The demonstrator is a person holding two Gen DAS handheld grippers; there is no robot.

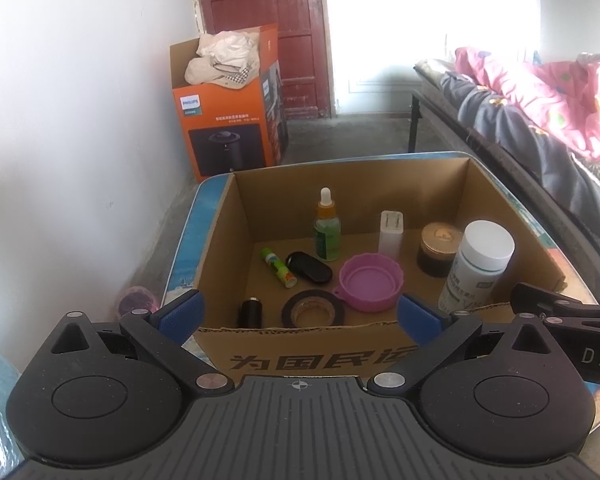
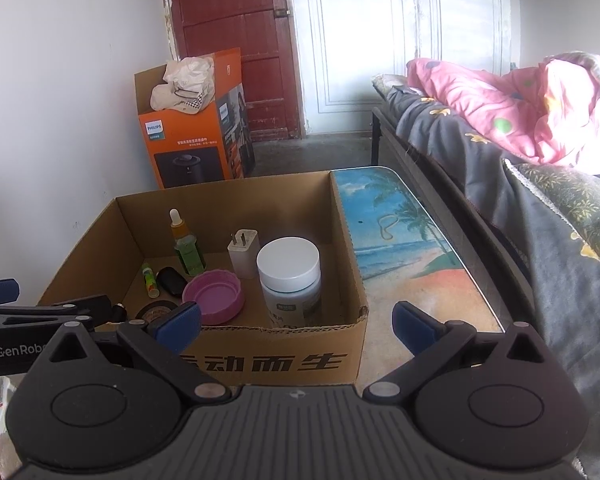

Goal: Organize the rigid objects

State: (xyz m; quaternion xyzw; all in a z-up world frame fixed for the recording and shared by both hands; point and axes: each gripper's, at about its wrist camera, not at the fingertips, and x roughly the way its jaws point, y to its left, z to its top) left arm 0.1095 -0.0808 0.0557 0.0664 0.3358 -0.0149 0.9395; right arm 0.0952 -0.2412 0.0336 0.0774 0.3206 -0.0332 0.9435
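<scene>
Both grippers sit level just in front of the cardboard box [image 1: 220, 236], pointing fwd over its near wall. Left gripper [image 1: 298, 314] has its 2 blue-padded fingers spread wide w/ nothing between them, lined up w/ the box's left half. Right gripper [image 2: 296, 322] is the same deal, jaws wide apart and empty, aimed at the box's near right corner and the beach-print tabletop [image 2: 400, 240] beside it. Each gripper's side linkage pokes into the other cam's edge, so they're side by side and close.

Box is on that tabletop, flaps gone, everything's inside:
- dropper bottle [image 1: 327, 228] upright near the back, green liquid
- white charger plug [image 1: 391, 234] upright to its right, prongs up
- gold-lid dark jar [image 1: 440, 249] further right
- white-cap pill bottle [image 1: 478, 266] upright at the right wall, nearest the front
- pink lid [image 1: 370, 282] lying open side up in the middle
- black tape roll [image 1: 313, 309] flat, just in front-left of the lid
- small black cylinder [image 1: 251, 312] at front left
- green lip balm tube [image 1: 278, 267] lying beside a black key fob [image 1: 309, 267]

Behind it, an orange Philips box [image 1: 228, 120] by the wall, bed w/ pink quilt [image 2: 500, 108] on the right.
</scene>
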